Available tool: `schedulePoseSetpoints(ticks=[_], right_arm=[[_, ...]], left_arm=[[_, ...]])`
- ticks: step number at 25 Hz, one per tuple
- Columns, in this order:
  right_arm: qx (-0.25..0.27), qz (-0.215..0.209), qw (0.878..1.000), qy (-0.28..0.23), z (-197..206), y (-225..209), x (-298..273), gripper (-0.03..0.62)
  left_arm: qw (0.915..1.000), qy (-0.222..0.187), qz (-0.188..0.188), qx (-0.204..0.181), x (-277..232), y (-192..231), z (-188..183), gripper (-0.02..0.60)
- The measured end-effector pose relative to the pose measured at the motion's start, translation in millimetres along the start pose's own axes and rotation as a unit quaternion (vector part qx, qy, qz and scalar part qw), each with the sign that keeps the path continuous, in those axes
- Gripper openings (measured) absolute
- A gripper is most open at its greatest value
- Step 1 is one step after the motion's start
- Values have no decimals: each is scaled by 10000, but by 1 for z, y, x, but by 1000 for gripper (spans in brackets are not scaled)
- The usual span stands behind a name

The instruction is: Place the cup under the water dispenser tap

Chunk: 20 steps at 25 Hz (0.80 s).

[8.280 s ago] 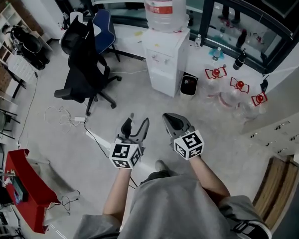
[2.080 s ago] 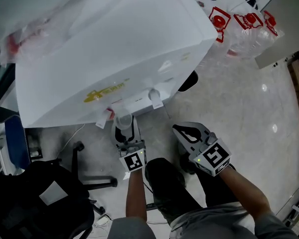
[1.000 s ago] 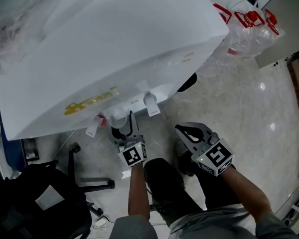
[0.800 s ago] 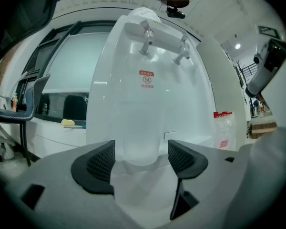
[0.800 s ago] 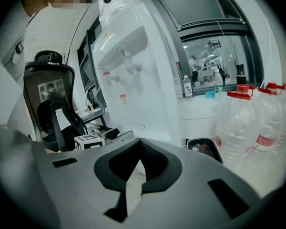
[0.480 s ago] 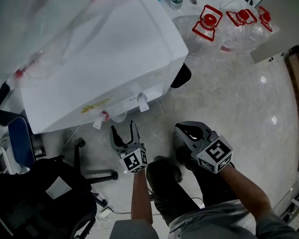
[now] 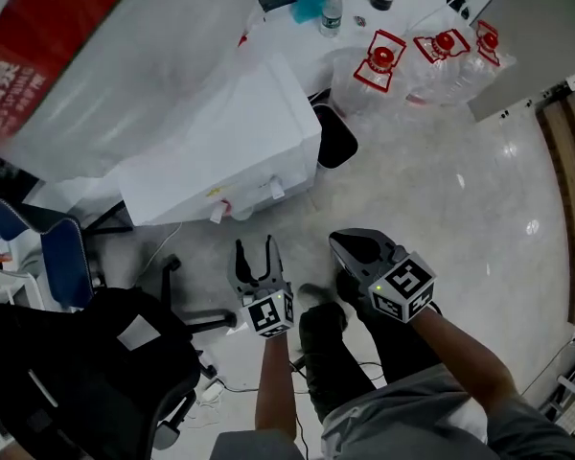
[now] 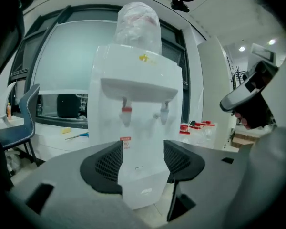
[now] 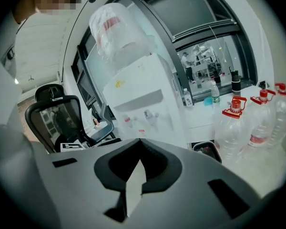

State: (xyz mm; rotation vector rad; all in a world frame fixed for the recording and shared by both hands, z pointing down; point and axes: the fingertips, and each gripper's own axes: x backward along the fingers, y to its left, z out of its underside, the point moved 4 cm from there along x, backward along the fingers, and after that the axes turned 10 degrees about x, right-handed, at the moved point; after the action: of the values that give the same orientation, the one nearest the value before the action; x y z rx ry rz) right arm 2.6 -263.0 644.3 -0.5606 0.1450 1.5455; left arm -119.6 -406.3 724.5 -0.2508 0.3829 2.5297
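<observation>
Head view: my left gripper (image 7: 255,248) and right gripper (image 7: 343,241) hang near the water dispenser (image 7: 232,151). What looks like the pale cup (image 7: 241,214) sits just below its taps.

Left gripper view: my jaws stand spread and empty, having just closed a little.

Right gripper view: my jaws are pressed together, holding nothing.

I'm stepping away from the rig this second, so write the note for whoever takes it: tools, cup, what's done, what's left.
Left tool: open and apart from the dispenser. Its jaws have just been closing a little, with nothing between them.
Right tool: shut, empty.
Cup: probably the pale round shape below the taps of the water dispenser; the left gripper view does not show it clearly.
Done: placement looks finished.
Left: check that the cup sits squarely under a tap.
</observation>
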Motion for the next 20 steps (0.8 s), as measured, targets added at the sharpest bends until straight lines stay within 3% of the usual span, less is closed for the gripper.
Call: schedulePoseSetpoints(ticks=[8,20], right_arm=[[-280,40,9990,-347,-69,24,42,11],[20,53,9929,-1186,-186,42,105,11]], left_arm=[[9981,266,547,103,45,-48,-104,202],[9912,-18,1325,-45,94,-129,-272,80]])
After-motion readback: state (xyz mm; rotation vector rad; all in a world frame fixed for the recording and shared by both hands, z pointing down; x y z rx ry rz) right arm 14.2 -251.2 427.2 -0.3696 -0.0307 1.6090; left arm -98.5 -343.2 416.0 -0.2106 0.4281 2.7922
